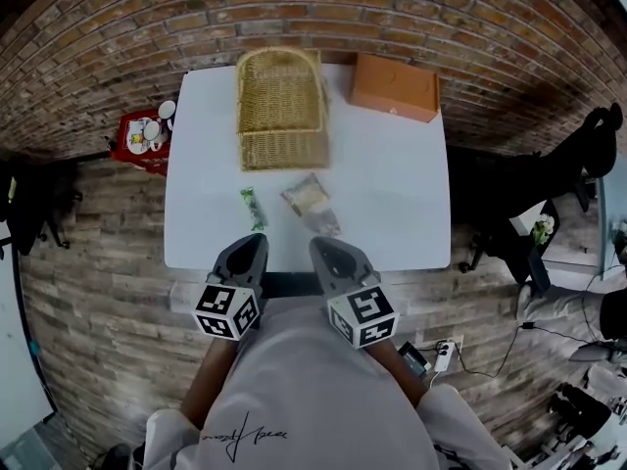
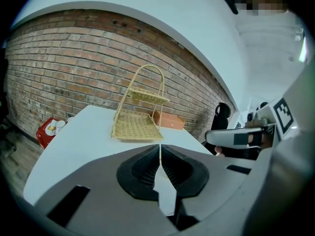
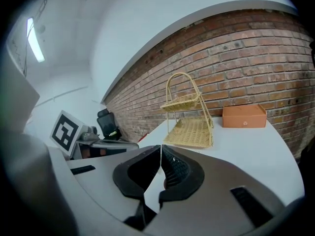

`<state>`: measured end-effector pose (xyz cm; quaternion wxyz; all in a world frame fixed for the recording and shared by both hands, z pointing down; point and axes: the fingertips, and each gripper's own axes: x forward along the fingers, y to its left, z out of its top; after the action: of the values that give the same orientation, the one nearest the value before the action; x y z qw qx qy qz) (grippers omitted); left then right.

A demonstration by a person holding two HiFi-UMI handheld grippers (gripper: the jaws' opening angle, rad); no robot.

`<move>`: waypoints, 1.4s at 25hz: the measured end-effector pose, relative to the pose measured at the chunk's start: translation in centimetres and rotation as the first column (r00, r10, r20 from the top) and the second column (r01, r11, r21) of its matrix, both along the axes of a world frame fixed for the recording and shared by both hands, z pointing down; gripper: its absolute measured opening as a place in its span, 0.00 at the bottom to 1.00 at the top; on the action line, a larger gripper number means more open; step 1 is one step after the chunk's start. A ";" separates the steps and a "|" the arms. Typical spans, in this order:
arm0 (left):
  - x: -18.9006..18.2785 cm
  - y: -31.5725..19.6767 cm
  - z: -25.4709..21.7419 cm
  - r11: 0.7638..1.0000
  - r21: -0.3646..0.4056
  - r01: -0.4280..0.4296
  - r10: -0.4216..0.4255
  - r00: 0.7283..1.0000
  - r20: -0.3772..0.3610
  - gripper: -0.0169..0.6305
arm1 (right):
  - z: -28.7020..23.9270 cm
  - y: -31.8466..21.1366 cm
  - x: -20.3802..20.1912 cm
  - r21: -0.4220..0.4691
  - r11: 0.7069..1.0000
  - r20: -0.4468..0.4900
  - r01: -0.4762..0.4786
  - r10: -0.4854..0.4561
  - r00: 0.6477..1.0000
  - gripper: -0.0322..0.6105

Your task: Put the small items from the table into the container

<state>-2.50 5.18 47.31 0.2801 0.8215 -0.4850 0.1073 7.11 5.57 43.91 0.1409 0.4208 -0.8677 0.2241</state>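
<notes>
1. Left gripper (image 1: 257, 238): jaws pressed together, nothing between them; hangs over the near edge of the table (image 1: 392, 194), aimed forward and slightly down
2. Right gripper (image 1: 318, 243): likewise closed and empty, just beside the left gripper at the same edge
3. Green packet (image 1: 253, 207): flat on the table just ahead of the left gripper's tips, not touching them; long axis running away from that gripper, a little askew to its line
4. Clear packet (image 1: 312, 204): just ahead of the right gripper, near end close to its tips; long axis also running away, roughly along that gripper's line
5. Basket (image 1: 282, 106): well ahead of both grippers, beyond both packets; holds nothing that can be seen
6. Box (image 1: 395, 86): far corner, ahead and to the right of the right gripper, well apart from the packets
7. Judged from this: no packet in the basket yet; left gripper nearer the green packet, right gripper nearer the clear packet; needs jaws opened first, then a short reach forward and down, closing across the packet's narrow width
</notes>
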 end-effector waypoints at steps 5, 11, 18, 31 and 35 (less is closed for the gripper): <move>0.6 -0.6 0.6 1.000 -0.019 -0.015 0.015 1.000 -0.003 0.04 | 1.0 -1.5 2.7 -0.016 0.998 -0.027 -0.063 0.063 0.998 0.08; 1.3 -0.6 1.3 0.998 -0.041 -0.045 0.045 0.999 -0.002 0.04 | 3.7 -2.0 5.2 -0.071 0.995 -0.086 -0.075 0.069 0.994 0.09; 1.5 -0.3 2.1 0.996 -0.079 -0.051 0.051 0.999 0.001 0.04 | 6.8 -1.1 4.5 -0.133 0.991 -0.156 -0.004 -0.017 0.988 0.09; 1.4 -0.6 3.1 0.992 -0.116 -0.053 0.054 0.999 0.006 0.04 | 11.2 -0.7 3.0 -0.220 0.963 -0.321 0.154 -0.220 0.921 0.28; 1.3 -0.8 3.3 0.990 -0.128 -0.056 0.058 0.998 0.004 0.04 | 12.4 -0.8 2.7 -0.251 0.952 -0.364 0.174 -0.260 0.895 0.31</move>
<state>-1.25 4.40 50.66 0.3270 0.8149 -0.4546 0.1494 9.80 4.77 56.30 0.3801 0.3397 -0.8345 0.2089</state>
